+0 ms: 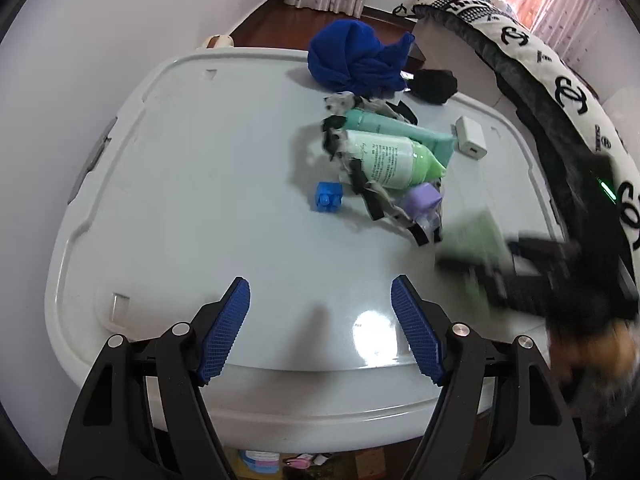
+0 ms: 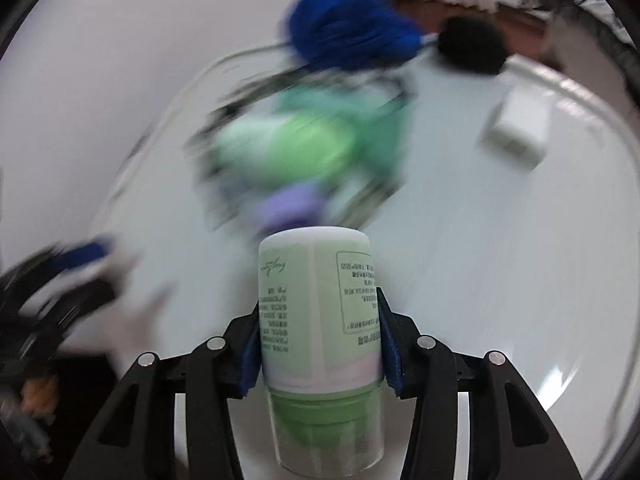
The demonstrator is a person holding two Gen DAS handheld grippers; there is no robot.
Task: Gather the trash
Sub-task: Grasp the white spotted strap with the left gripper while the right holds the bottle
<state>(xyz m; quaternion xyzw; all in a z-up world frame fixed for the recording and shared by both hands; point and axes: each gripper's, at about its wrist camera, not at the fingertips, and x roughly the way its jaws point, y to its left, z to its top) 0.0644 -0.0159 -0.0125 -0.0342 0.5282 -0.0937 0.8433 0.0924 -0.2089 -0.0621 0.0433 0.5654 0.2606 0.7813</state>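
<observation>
My right gripper is shut on a pale green and white bottle, its blue pads pressing both sides and the green cap end toward the camera. In the left wrist view that gripper and its bottle are a blur at the right. A pile on the white plastic top holds another light green bottle, a teal tube, a purple-capped item and black-and-white straps. My left gripper hangs open above the near edge, holding nothing.
A small blue block lies left of the pile and a white charger to its right. A blue cloth and a black bundle sit at the far edge. A patterned blanket runs along the right.
</observation>
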